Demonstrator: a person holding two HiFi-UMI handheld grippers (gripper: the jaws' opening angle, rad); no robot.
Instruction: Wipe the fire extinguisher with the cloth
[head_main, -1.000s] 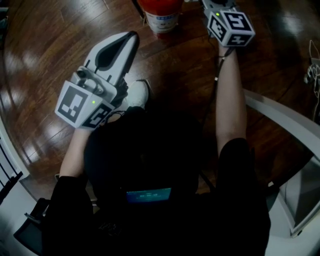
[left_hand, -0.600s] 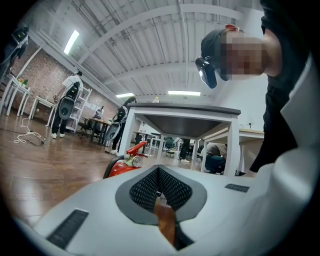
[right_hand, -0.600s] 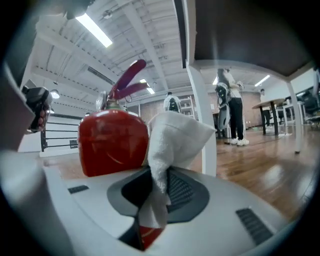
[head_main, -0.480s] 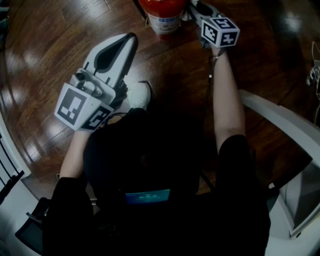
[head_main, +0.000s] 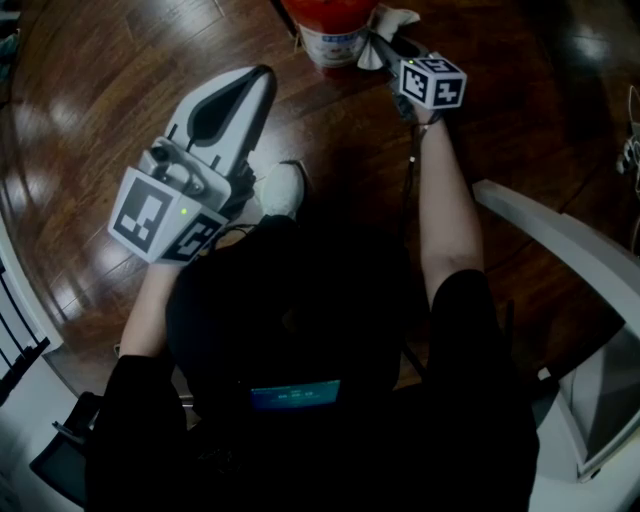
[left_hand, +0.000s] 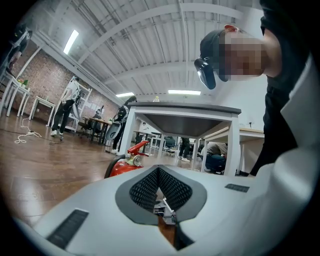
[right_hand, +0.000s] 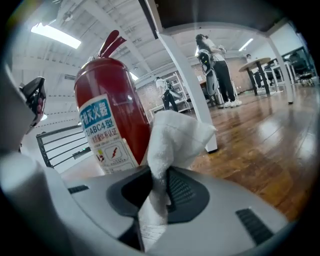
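Note:
The red fire extinguisher (head_main: 328, 22) stands upright on the wooden floor at the top of the head view; its white label (right_hand: 104, 134) fills the left of the right gripper view. My right gripper (right_hand: 159, 192) is shut on a white cloth (right_hand: 172, 142), which bunches up just beside the cylinder's right side. The cloth (head_main: 392, 28) shows next to the extinguisher in the head view. My left gripper (head_main: 250, 85) is shut and empty, held lower left, apart from the extinguisher (left_hand: 125, 164), which it sees some way off.
A white table leg (right_hand: 187, 75) rises just behind the extinguisher, under a grey tabletop (left_hand: 187, 111). A white curved rail (head_main: 560, 245) runs at the right. My white shoe (head_main: 278, 188) rests on the floor (head_main: 90, 90). People stand far off.
My right gripper has moved left and forward with the cloth, bringing it up beside the extinguisher. The left gripper has stayed put.

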